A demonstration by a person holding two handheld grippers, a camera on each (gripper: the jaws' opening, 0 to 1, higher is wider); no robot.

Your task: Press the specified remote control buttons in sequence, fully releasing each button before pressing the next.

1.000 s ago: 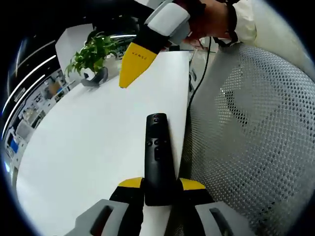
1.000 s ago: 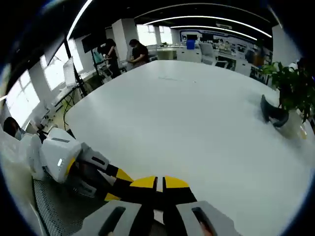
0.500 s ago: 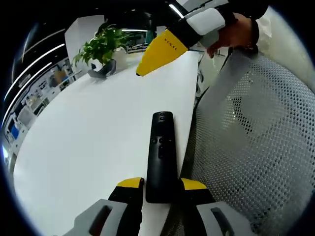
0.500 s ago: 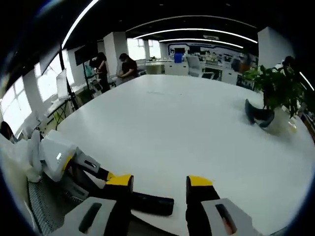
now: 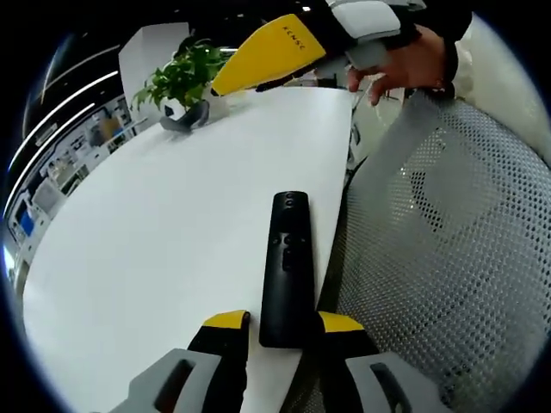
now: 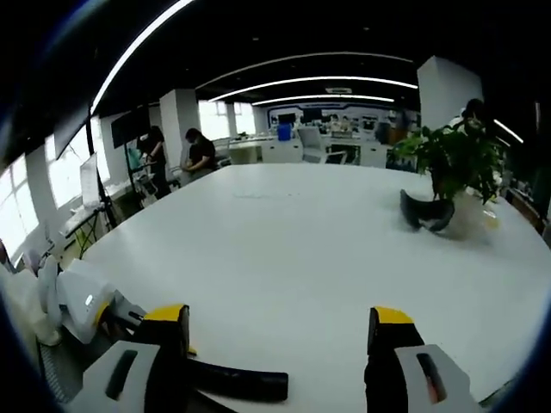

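Left gripper view: we see the black remote control (image 5: 287, 258) lying lengthwise on the white bench (image 5: 155, 232), near its right edge, its near end between the yellow-tipped jaws of the left hand-held gripper (image 5: 282, 322). The jaws stand close on either side; whether they clamp it we cannot tell. Buttons face up. To the right, a white mesh chair back (image 5: 439, 258). At far top, the right hand-held gripper (image 5: 258, 58) hangs above the bench, held by a person's hand (image 5: 405, 64). A potted plant (image 5: 182, 79) sits far left.

Right gripper view: we note the right hand-held gripper (image 6: 275, 317) with jaws spread wide apart, holding nothing. The remote control (image 6: 237, 385) lies low between them on the bench (image 6: 293, 249), the left hand-held gripper (image 6: 129, 314) at its left end. The potted plant (image 6: 452, 168) is far right; two people (image 6: 176, 159) stand far left.
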